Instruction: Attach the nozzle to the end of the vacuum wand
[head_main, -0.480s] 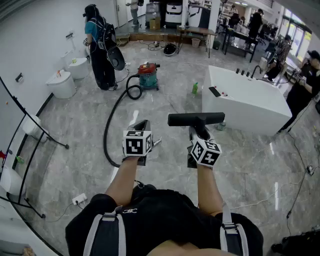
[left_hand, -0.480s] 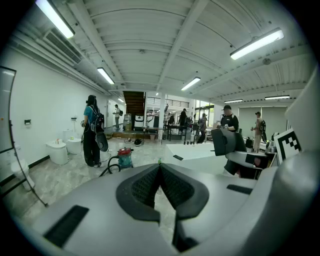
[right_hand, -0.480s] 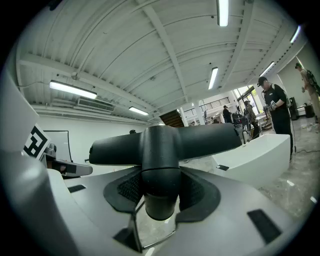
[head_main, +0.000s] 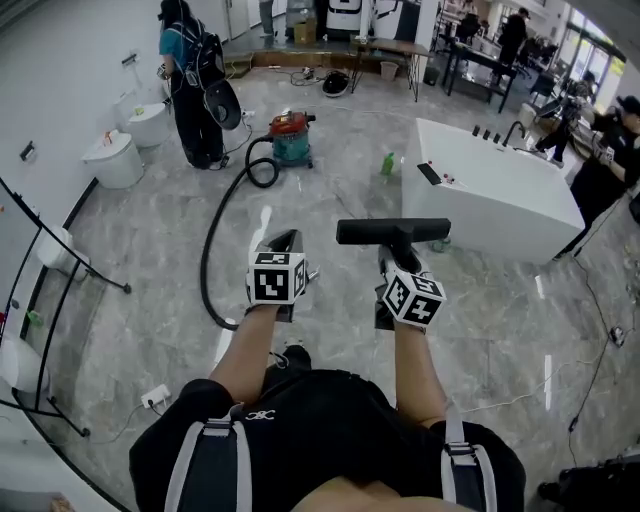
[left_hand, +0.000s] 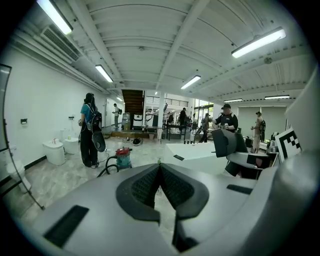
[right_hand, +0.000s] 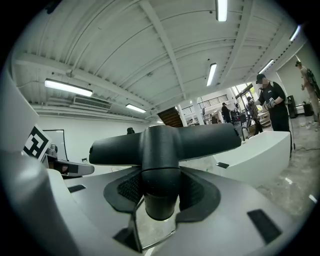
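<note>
Head view: left gripper (head_main: 287, 241) was held out over the grey marble floor (head_main: 150, 260), jaws closed with nothing in them; right gripper (head_main: 396, 258) was beside it, a little apart, clamped on the neck of the black T-shaped nozzle (head_main: 393, 231), crossbar level above the jaws; black hose (head_main: 213, 250) curved from the red and teal vacuum cleaner (head_main: 291, 136) across the floor to beside the person's left forearm, its end unclear; white tub (head_main: 490, 195) stood at right, with a green bottle (head_main: 387, 164) on the floor between it and the vacuum cleaner; a person in a teal shirt (head_main: 188, 75) stood by the toilets (head_main: 112, 160) at upper left

Left gripper view: both pads met at the tips, empty; vacuum cleaner and hose sat well beyond the jaws; right gripper with the nozzle showed at the right edge

Right gripper view: jaws stood partly apart, pads touching either side of the nozzle's round neck, socket end toward the camera, crossbar across the top; left gripper showed at the left edge
</note>
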